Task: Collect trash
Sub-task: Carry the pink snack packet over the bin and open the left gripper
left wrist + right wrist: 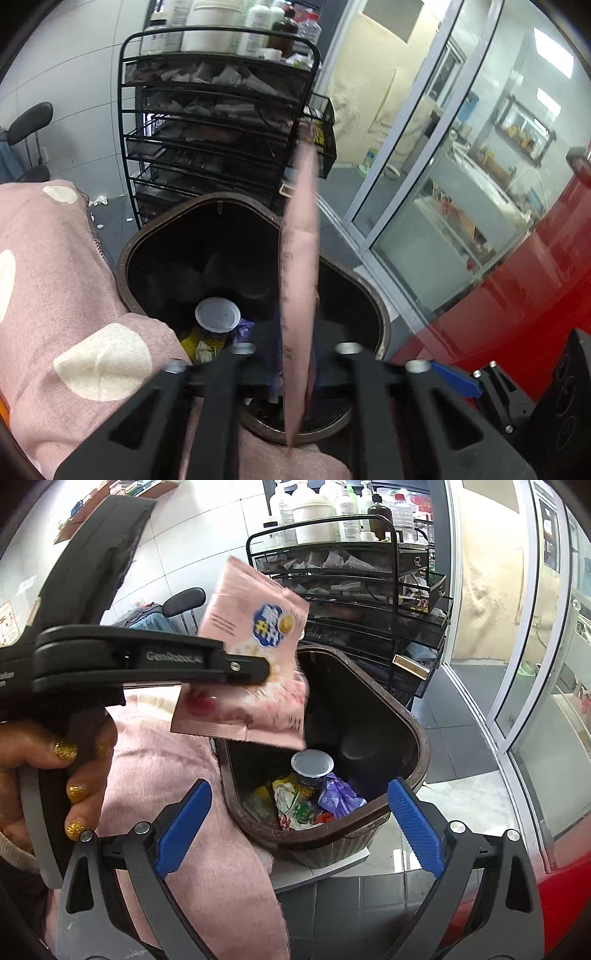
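Note:
A pink snack packet (255, 657) hangs over the brown trash bin (413, 734). My left gripper (258, 670) is shut on the packet; in the left wrist view the packet (299, 266) shows edge-on between the jaws of my left gripper (295, 350), above the bin (380, 314). The bin holds a white-lidded cup (312, 766), a purple wrapper (338, 794) and other wrappers. My right gripper (295, 819) is open and empty, its blue pads (415, 827) on either side of the bin's near rim.
A pink polka-dot cloth (74, 314) covers the surface left of the bin. A black wire rack (354, 583) with bottles on top stands behind. A glass sliding door (517, 664) is at the right. A red object (517, 295) is at the lower right.

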A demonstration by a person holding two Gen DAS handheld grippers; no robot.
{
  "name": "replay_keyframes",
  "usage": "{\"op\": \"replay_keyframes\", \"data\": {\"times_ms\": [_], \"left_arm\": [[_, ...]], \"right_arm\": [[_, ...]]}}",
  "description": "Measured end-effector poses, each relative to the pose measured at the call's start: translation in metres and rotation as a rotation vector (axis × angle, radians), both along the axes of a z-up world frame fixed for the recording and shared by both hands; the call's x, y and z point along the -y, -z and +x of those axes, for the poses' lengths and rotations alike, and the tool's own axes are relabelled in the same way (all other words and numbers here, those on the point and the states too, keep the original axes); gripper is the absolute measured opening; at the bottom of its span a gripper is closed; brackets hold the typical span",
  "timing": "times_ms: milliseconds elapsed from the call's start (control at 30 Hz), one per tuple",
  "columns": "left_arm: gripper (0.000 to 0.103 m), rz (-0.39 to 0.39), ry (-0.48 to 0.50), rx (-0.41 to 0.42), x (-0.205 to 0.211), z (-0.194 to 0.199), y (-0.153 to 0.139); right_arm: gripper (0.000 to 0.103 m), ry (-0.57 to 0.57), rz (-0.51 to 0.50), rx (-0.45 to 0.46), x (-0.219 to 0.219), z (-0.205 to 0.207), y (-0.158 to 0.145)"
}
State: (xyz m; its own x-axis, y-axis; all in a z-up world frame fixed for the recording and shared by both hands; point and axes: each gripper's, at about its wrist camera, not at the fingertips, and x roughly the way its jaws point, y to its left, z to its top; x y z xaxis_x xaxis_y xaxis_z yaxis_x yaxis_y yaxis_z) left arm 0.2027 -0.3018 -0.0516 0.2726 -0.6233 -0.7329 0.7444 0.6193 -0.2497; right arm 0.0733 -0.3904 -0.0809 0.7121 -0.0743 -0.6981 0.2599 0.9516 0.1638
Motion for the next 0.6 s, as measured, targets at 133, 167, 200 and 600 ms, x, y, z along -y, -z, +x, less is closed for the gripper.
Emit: {"op": "replay_keyframes", "data": {"times_ms": [133,167,200,600], "left_arm": [[0.077,-0.04,-0.03,0.006,-0.009,0.002,-0.003],[0.079,-0.044,-0.038,0.006,-0.011,0.002,-0.004],[0.08,-0.047,-0.051,0.014,-0.014,0.002,-0.006],[0.091,-0.099,-0.135,0.177,-0.064,-0.028,-0.041]], "right_arm": [[0.095,0.0,-0.001,-0.005,0.0,-0.001,0.001],[0.095,0.002,-0.002,-0.005,0.0,-0.001,0.001],[0.095,0.003,0.0,-0.005,0.001,-0.002,0.001],[0.095,-0.011,-0.004,0.001,-0.006,0.006,-0.001]]}}
